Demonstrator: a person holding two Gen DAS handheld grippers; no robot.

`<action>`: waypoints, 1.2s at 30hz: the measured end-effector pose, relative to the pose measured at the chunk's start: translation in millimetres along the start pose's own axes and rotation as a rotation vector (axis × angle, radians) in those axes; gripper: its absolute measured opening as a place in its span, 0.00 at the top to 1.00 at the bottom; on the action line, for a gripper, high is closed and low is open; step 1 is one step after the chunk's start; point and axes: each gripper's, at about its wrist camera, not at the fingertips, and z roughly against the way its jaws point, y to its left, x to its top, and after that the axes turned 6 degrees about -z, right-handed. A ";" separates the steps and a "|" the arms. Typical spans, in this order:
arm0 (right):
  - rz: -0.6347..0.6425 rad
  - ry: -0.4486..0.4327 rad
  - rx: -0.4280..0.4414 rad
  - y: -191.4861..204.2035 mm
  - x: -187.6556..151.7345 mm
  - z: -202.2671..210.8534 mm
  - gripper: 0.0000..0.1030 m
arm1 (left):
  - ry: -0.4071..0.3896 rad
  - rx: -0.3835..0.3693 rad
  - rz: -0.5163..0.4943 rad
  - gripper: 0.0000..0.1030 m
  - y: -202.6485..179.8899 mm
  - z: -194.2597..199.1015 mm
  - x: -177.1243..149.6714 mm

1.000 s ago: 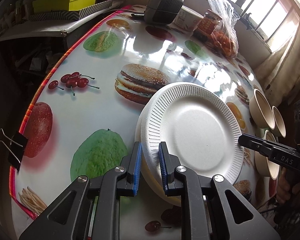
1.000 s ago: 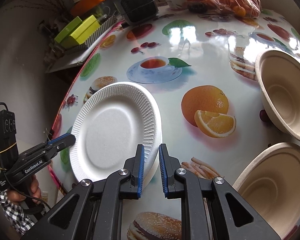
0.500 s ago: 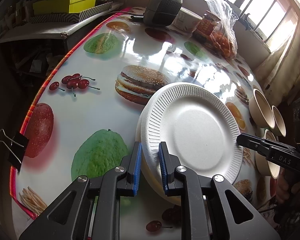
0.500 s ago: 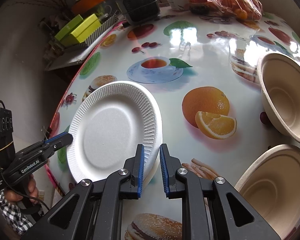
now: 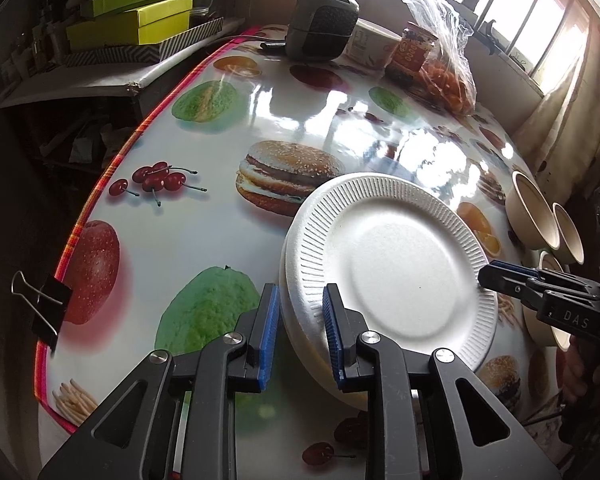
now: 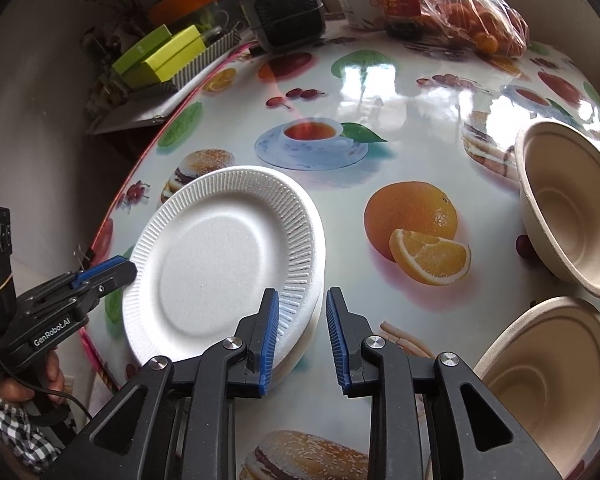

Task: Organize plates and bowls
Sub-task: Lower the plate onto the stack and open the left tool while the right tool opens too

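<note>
A white ribbed foam plate [image 5: 396, 268] lies on top of a stack of plates on the printed tablecloth; it also shows in the right wrist view [image 6: 224, 260]. My left gripper [image 5: 299, 334] is open with its jaws astride the stack's near rim. My right gripper [image 6: 302, 334] is open at the opposite rim, its left finger over the plate edge. Each gripper shows in the other's view: the right gripper [image 5: 540, 292], the left gripper [image 6: 80, 292]. Beige paper bowls [image 6: 564, 216] [image 6: 540, 376] stand to the right; they also show in the left wrist view [image 5: 540, 220].
A dark heater [image 5: 320, 20], a paper cup, a jar [image 5: 412, 52] and a bag of oranges [image 5: 444, 76] stand at the table's far edge. Green boxes [image 5: 132, 20] lie on a side shelf. A binder clip [image 5: 44, 304] grips the left table edge.
Both grippers have opened from nearly shut on the plate rim. The top plate has settled a little lower onto the stack.
</note>
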 end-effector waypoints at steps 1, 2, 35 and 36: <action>0.003 0.000 0.000 0.4 0.1 -0.2 0.75 | -0.001 0.003 -0.001 0.74 -0.4 0.4 -0.2; 0.003 -0.002 -0.002 0.4 0.3 -0.3 0.74 | -0.002 0.002 -0.002 0.73 -0.6 0.7 -0.2; 0.046 -0.062 -0.045 7.3 0.5 2.1 0.51 | -0.056 0.050 -0.031 0.58 -5.2 7.2 6.4; 0.049 -0.069 -0.047 7.6 0.5 3.2 0.51 | -0.062 0.056 -0.036 0.58 -6.3 8.4 6.5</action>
